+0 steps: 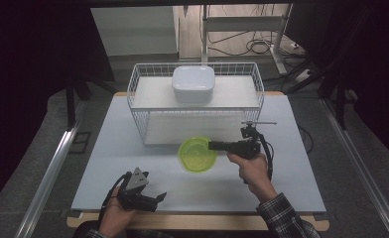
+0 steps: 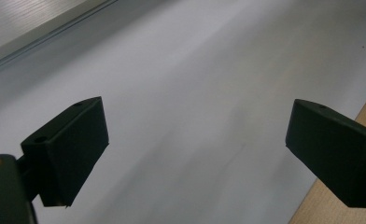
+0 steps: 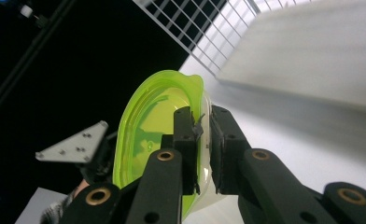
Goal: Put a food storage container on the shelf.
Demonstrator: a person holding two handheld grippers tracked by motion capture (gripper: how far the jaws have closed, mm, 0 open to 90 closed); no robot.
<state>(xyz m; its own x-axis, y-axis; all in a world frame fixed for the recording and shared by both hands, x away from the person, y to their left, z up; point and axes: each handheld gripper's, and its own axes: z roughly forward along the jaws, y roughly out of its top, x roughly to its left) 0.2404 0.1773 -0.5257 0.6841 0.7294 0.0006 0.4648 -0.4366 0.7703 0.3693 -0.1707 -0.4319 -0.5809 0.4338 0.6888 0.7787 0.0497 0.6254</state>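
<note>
1. high view: the green bowl (image 1: 197,154) is held by its right rim in the right gripper (image 1: 213,146), near the wire rack (image 1: 138,106); the lower shelf could be struck if tilted.
2. left gripper view: the left gripper (image 2: 195,149) is seen released, empty, over the table (image 2: 209,70).
3. right gripper view: the rim is clamped thinly; the bowl could slip out.

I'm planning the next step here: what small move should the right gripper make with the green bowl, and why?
Probably carry it toward the wire rack. The right gripper is shut on the green bowl at its rim, in front of the rack's open lower shelf, and the white container already takes up the top shelf.
</note>
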